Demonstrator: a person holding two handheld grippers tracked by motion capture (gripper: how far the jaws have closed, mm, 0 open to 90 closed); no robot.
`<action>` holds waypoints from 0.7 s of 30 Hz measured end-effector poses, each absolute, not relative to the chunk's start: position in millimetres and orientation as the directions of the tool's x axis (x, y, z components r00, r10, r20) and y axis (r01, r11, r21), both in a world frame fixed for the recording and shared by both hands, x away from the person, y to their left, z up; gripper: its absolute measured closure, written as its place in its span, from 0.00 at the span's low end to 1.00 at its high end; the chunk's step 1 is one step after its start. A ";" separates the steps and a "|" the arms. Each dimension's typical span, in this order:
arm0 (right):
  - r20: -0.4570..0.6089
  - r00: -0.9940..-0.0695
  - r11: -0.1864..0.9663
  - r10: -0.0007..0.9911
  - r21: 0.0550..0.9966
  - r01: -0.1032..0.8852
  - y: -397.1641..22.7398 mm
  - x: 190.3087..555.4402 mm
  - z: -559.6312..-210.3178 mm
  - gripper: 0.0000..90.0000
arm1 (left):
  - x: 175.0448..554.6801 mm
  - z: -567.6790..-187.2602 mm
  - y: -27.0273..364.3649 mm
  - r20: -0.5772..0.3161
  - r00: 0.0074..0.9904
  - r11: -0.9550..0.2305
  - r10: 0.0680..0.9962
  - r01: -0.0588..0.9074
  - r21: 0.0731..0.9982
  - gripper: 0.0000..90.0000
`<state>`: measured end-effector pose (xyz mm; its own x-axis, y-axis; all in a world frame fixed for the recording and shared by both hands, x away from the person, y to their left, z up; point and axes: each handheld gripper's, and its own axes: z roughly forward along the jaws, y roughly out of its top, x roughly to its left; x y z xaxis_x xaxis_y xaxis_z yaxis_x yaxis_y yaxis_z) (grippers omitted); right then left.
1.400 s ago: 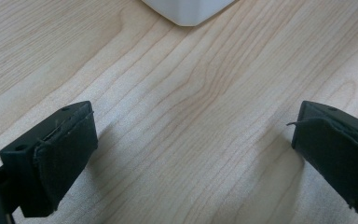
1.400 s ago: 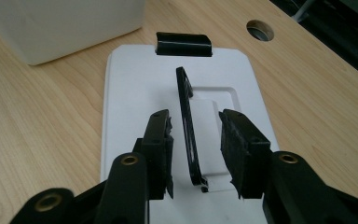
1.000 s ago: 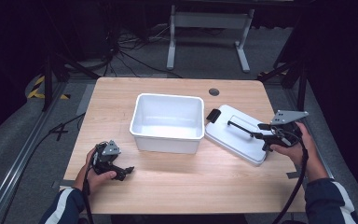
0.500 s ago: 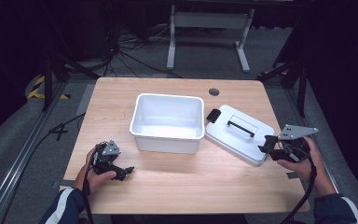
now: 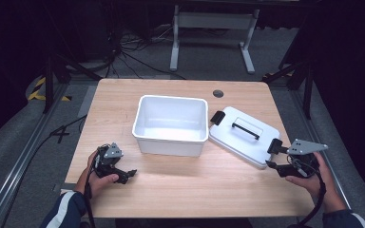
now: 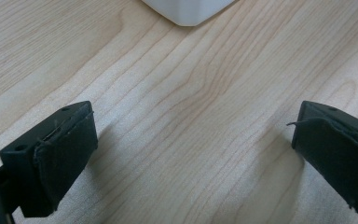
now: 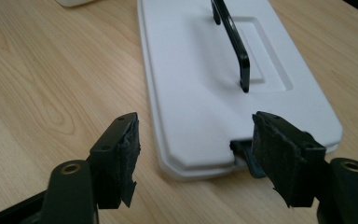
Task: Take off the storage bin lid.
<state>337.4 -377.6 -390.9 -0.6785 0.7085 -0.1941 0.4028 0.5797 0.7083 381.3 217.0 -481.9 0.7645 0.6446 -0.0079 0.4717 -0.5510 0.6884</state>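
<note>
Jaws, right gripper [image 7: 193, 156]: spread wide, nothing pinched; they have just been opening; pads stand either side of the near end of the lid, not pressing on it
Jaws, left gripper [image 6: 193, 161]: spread wide over bare wood; nothing between them
Right gripper, placing: at the table's right edge in the high view [image 5: 273, 159], just beside the lid's near corner
Left gripper, placing: low on the table's left front [image 5: 126, 175], well apart from the tub
Lid [image 5: 244, 135]: white, flat, rectangular; lies top-up on the table [image 5: 119, 102], just right of the tub, one long edge close against it; whether touching, cannot tell
Lid handle [image 7: 233, 42]: black bar, raised on two posts over a shallow recess along the middle
Lid latches [image 5: 217, 117]: black clips, one at each short end
Tub [image 5: 171, 124]: white, open, empty; centre of the table
Handling, judged: lid looks like rigid moulded plastic, light, smooth and likely slippery at its thin rim; not fragile
Hold, judged: best across the black bar at its middle, so the lid hangs level; an edge grip risks sliding or tipping
</note>
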 end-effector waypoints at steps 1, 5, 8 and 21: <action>-0.191 -0.676 0.576 0.711 0.710 0.405 -378.7 335.5 -393.6 0.35 | 381.3 -482.4 216.8 -0.009 0.764 -0.547 0.646 0.470 0.693 0.01; -0.194 -0.671 0.568 0.715 0.720 0.398 -383.0 327.5 -406.4 0.33 | 381.4 -482.0 217.0 -0.008 0.765 -0.551 0.644 0.471 0.689 0.01; -0.194 -0.673 0.574 0.714 0.712 0.404 -385.8 323.0 -417.9 0.34 | 381.4 -482.3 216.9 -0.009 0.764 -0.548 0.645 0.470 0.692 0.01; -0.092 -0.652 0.488 0.752 0.743 0.458 -399.7 316.5 -465.5 0.27 | 381.5 -481.9 217.1 -0.006 0.764 -0.551 0.645 0.471 0.689 0.01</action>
